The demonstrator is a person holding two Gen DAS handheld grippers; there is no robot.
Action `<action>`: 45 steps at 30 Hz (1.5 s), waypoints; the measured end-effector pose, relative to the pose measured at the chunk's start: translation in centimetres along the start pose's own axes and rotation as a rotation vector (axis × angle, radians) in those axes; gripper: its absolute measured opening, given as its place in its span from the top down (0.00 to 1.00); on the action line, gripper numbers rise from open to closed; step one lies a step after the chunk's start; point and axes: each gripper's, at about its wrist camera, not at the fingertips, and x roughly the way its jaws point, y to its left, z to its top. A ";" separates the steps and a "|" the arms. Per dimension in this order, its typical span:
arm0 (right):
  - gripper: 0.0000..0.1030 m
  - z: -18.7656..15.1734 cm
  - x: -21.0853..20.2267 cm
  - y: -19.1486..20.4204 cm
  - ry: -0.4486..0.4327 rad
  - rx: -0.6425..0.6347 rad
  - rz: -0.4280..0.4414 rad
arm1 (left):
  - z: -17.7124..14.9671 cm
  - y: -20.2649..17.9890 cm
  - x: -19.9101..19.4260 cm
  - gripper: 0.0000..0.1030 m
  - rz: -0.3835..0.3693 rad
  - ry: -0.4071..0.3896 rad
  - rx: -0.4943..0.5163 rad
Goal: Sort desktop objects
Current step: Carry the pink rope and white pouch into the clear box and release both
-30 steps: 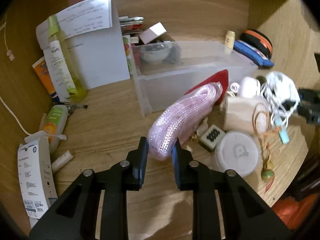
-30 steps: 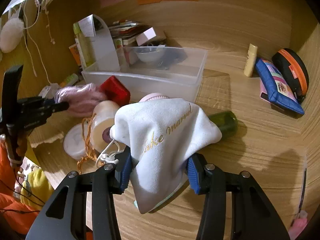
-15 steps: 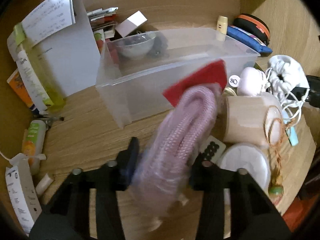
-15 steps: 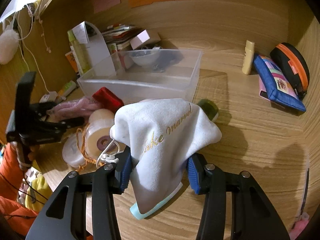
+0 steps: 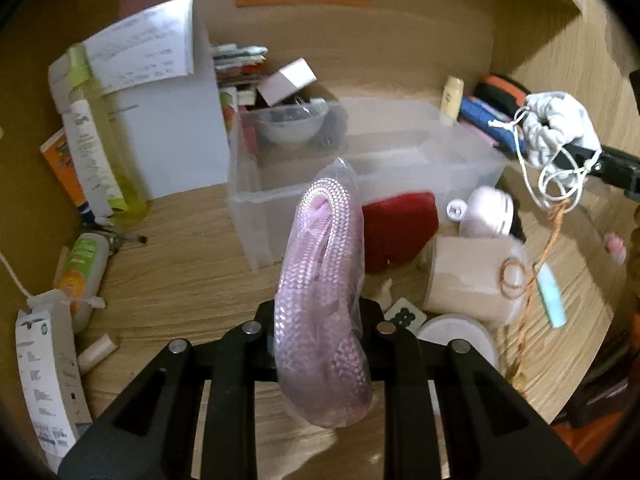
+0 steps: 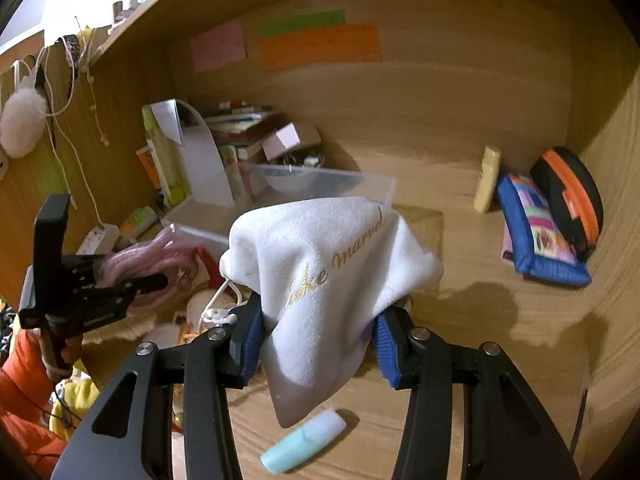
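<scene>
My left gripper (image 5: 318, 312) is shut on a clear bag of pink braided cable (image 5: 324, 264), which stands upright between the fingers, above the desk. Just behind it sits the clear plastic bin (image 5: 256, 196) with a bowl inside. My right gripper (image 6: 318, 332) is shut on a white drawstring pouch (image 6: 320, 256) with gold lettering, held above the desk in front of the bin (image 6: 384, 188). A mint-green tube (image 6: 304, 446) hangs on a cord under the pouch. The right wrist view shows the left gripper (image 6: 132, 284) and its pink cable (image 6: 152, 260) at the left.
A red pouch (image 5: 400, 228), a beige tape roll (image 5: 464, 276), a round white tin (image 5: 460, 336) and a pink-white device (image 5: 488, 212) crowd the desk right of the bin. A blue case (image 6: 536, 232) and black-orange case (image 6: 572, 196) lie at the back right. Bottles (image 5: 100, 160) and a file holder (image 5: 172, 128) stand left.
The left gripper loosened, took a new hold further along the pink cable bag and raised it off the desk. The right gripper rose with the white pouch.
</scene>
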 end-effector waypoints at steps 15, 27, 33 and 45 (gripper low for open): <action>0.58 4.1 3.3 1.1 -0.010 -0.037 0.042 | 3.9 1.7 -3.0 0.80 -0.018 -0.125 -0.071; 0.58 6.5 6.2 0.5 0.022 -0.039 0.063 | 6.2 2.7 -3.0 0.82 -0.063 -0.133 -0.086; 0.58 7.1 7.1 0.4 0.026 -0.042 0.063 | 7.5 2.7 -3.2 0.82 -0.067 -0.152 -0.083; 0.57 6.8 10.3 -0.3 0.097 -0.026 0.068 | 10.7 2.5 -0.5 0.82 -0.004 -0.166 -0.073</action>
